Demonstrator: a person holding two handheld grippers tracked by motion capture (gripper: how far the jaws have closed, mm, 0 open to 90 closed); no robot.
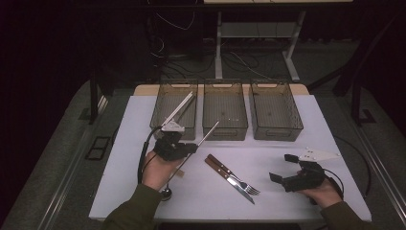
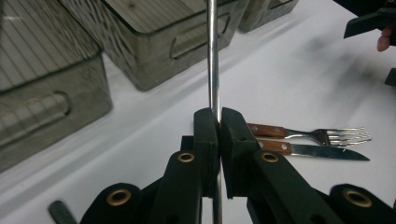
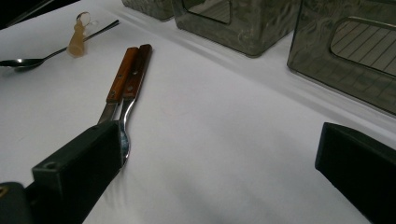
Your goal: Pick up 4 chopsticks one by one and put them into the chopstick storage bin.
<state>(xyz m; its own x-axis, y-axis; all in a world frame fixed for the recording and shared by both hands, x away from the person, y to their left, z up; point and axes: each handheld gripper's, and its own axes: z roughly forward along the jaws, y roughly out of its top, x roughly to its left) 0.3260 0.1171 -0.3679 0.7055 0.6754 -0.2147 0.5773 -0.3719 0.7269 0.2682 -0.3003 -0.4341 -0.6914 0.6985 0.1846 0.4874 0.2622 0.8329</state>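
Shiny metal runs between the black jaws of the left tool point(image 2: 218, 122): it is the thin handle of a long spoon point(image 1: 201, 138). The jaws are squeezed tight on that handle. From the high view, the spoon slants, with its thin end pointing up toward the middle bin point(image 1: 225, 125) and its round bowl low down near the person's left sleeve, at the front of the white tabletop point(image 1: 287, 201). I cannot tell if the bowl touches the tabletop. The left hand point(image 1: 155, 170) holds the left tool just in front of the left bin point(image 1: 160, 125).

Three see-through grey bins stand in a row at the back of the tabletop. The left bin has long pale sticks point(image 1: 179, 109) leaning in it. The right bin point(image 1: 276, 125) stands at the other end of the row.

A fork point(image 1: 234, 176) and a knife point(image 1: 229, 179) with brown wooden handles lie side by side in the middle of the tabletop, touching each other. They are between the two hands.

The right tool point(image 1: 282, 167) sits low near the tabletop on the right side, held by the right hand point(image 1: 323, 191). Its jaws are wide apart and hold nothing. In the right gripper view, one jaw is close over the fork and knife, and the other jaw is far off to the side.
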